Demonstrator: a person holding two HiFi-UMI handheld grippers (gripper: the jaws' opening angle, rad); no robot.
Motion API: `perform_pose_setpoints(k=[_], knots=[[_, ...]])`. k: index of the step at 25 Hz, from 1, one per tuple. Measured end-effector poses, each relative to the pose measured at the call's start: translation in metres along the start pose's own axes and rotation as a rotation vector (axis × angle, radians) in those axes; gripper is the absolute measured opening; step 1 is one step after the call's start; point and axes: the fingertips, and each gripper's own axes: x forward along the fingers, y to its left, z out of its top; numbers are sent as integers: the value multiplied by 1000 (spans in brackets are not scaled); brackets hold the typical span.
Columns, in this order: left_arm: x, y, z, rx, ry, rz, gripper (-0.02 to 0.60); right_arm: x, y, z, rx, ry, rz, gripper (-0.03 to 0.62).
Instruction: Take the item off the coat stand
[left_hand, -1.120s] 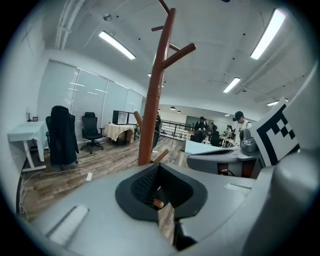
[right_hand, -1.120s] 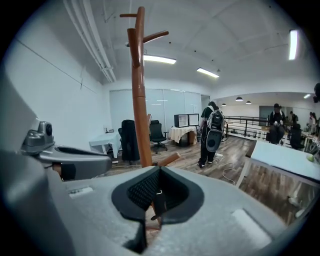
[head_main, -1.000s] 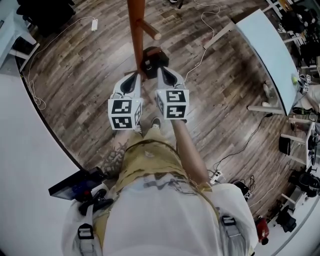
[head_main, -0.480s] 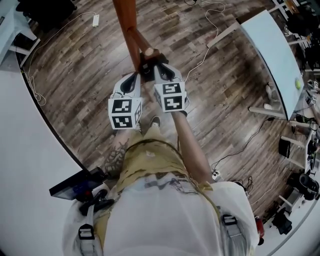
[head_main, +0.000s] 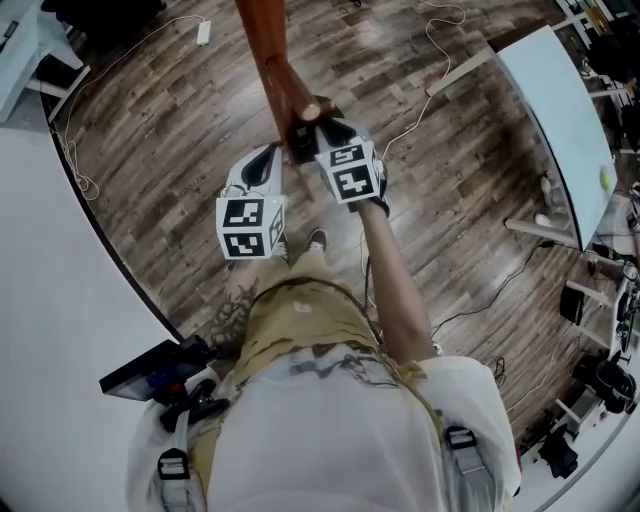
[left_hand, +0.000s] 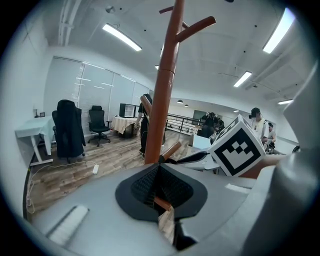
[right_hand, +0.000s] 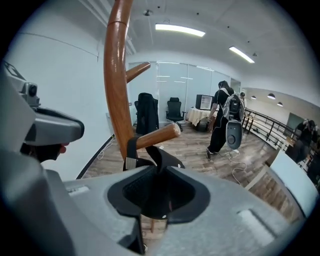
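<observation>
The brown wooden coat stand (head_main: 272, 60) rises just ahead of both grippers. A black strapped item (right_hand: 150, 157) hangs by its loop over a short peg (right_hand: 155, 135) on the pole (right_hand: 116, 90). My right gripper (right_hand: 159, 175) is at that peg and its jaws are opening, with the black item lying between them. In the head view the right gripper (head_main: 314, 130) touches the pole beside the black item (head_main: 300, 142). My left gripper (head_main: 270, 155) hovers just left of the pole, its pads (left_hand: 150, 182) together and holding nothing.
A white table (head_main: 560, 110) stands to the right, and cables (head_main: 440, 60) trail over the wooden floor. Office chairs (left_hand: 67, 132) and a desk stand farther off. A person with a backpack (right_hand: 222, 120) stands deeper in the room. A higher peg (left_hand: 195, 27) branches off the pole.
My right gripper has moved forward and up to the pole and peg. The left gripper has stayed almost where it was.
</observation>
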Motion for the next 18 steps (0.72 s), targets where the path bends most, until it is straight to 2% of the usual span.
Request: perform_pose_setpoints(k=[2, 7, 18], knots=[[-2, 2, 2, 0, -4, 1, -2, -1, 0, 2, -7, -7, -15, 18], [-6, 5, 13, 4, -24, -11, -2, -17, -2, 16, 14, -51, -76, 12], [-15, -26, 46, 52, -96, -76, -2, -98, -45, 42, 103, -180, -273, 12]])
